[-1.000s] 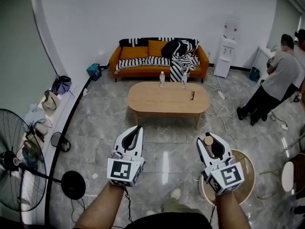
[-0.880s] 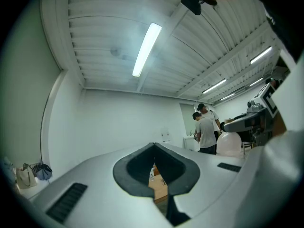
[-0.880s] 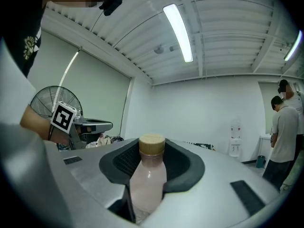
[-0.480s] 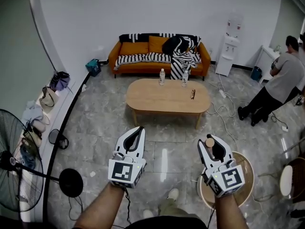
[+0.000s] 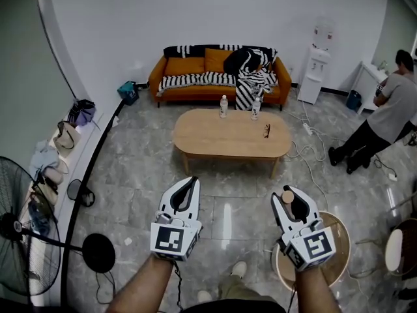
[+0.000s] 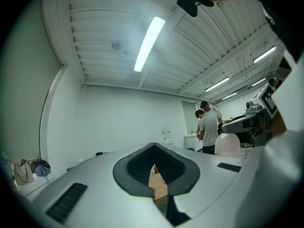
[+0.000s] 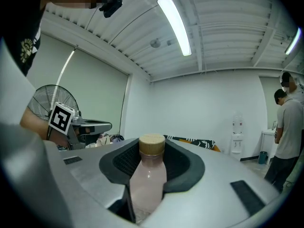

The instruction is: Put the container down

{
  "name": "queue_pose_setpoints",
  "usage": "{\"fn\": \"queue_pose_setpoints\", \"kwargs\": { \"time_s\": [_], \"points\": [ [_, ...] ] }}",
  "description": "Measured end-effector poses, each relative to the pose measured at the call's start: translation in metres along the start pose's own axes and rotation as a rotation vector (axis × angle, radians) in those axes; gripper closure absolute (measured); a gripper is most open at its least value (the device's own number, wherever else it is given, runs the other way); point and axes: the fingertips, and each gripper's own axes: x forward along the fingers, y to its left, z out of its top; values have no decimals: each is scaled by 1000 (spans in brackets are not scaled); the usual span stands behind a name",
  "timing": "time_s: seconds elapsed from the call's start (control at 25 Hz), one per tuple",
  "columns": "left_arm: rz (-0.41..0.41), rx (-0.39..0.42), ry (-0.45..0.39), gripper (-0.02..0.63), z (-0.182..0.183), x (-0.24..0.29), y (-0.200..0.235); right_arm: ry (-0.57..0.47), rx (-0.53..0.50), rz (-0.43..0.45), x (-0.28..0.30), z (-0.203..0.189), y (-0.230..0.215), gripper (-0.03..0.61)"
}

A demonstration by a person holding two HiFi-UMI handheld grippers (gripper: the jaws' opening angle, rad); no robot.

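Note:
A small bottle of pale pink liquid with a wooden cap (image 7: pixel 148 177) stands upright between the jaws of my right gripper (image 7: pixel 152 151), which is shut on it. From the head view only the bottle's cap (image 5: pixel 287 195) shows at the tip of the right gripper (image 5: pixel 290 197), held in the air above a small round side table (image 5: pixel 340 241). My left gripper (image 5: pixel 189 182) hangs level with it to the left, over the floor. Its jaws meet at the tips with nothing between them, as the left gripper view (image 6: pixel 154 150) also shows.
An oval wooden coffee table (image 5: pixel 228 139) with two water bottles (image 5: pixel 223 106) and glasses stands ahead, an orange sofa (image 5: pixel 218 77) behind it. A standing fan (image 5: pixel 23 237) is at the left. A person (image 5: pixel 391 109) stands at the right, near cables on the floor.
Both grippers have stayed almost still and sit a little lower in the view. The person at the right has shifted further right.

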Motion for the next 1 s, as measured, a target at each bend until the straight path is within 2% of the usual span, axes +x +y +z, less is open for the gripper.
{"fn": "queue_pose_setpoints", "kwargs": {
  "time_s": [0.48,1.0],
  "points": [
    [26,10,-1,600,14,45,11,-33,-1,42,37,20,-33,431],
    [84,25,-12,600,28,103,-12,-56,-17,126,55,36,-97,431]
  ]
}}
